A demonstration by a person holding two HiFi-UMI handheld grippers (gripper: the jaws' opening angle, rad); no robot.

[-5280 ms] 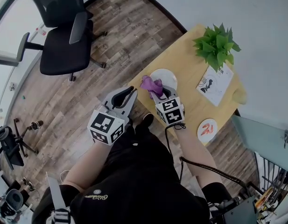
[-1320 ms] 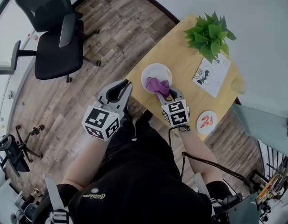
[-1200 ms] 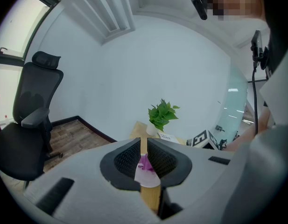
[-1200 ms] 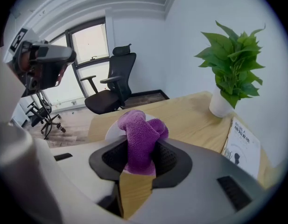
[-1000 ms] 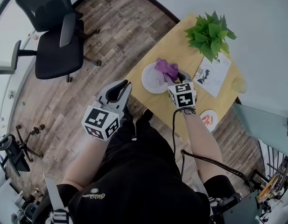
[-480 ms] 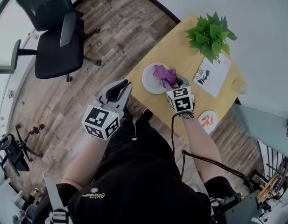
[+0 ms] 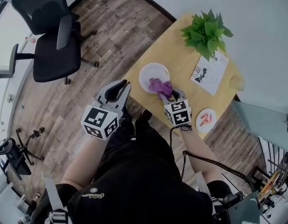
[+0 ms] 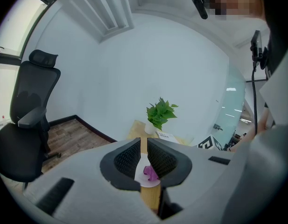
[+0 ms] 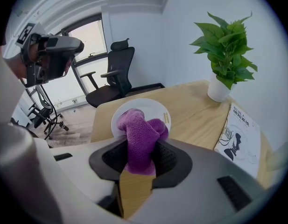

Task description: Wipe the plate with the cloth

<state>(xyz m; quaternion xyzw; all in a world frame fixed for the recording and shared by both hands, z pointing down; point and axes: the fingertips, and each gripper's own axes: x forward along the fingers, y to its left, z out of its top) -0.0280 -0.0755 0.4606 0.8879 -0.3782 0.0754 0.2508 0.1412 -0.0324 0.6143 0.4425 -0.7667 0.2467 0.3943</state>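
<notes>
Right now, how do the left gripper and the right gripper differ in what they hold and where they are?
The right gripper is shut on the purple cloth; the left gripper is shut and empty. The right gripper is over the table, cloth at the plate's near edge; the left gripper hangs beside the table, over the floor. Both point toward the plate.
</notes>
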